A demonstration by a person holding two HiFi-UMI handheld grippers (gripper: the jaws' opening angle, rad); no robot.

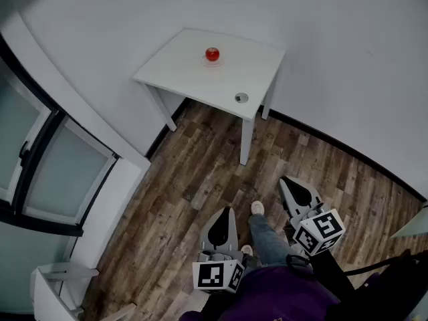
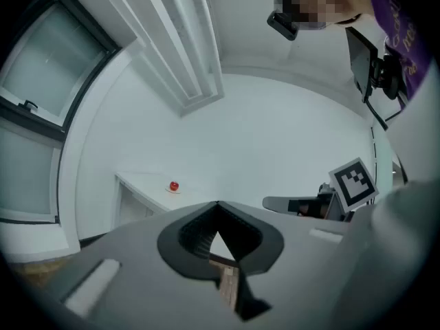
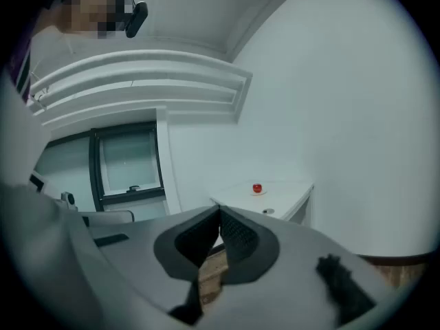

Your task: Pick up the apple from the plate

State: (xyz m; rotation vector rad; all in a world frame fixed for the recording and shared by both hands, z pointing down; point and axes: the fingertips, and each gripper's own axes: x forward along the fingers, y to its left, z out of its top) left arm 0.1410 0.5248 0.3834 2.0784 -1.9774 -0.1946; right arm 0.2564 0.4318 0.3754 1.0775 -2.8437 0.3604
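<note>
A red apple (image 1: 212,54) sits on a small clear plate (image 1: 212,61) near the back of a white table (image 1: 200,79). It shows small and far off as the apple (image 2: 174,185) in the left gripper view and the apple (image 3: 257,188) in the right gripper view. Both grippers hang low over the wood floor, far short of the table. My left gripper (image 1: 229,210) is shut, jaw tips touching, nothing held. My right gripper (image 1: 283,179) is also shut and holds nothing. The left gripper (image 2: 218,203) and the right gripper (image 3: 219,206) each point toward the table.
A round metal cable grommet (image 1: 241,98) is set in the table's near right corner. White walls meet behind the table. A window with dark frames (image 1: 40,159) and a white sill run along the left. The person's legs and shoe (image 1: 257,209) stand between the grippers.
</note>
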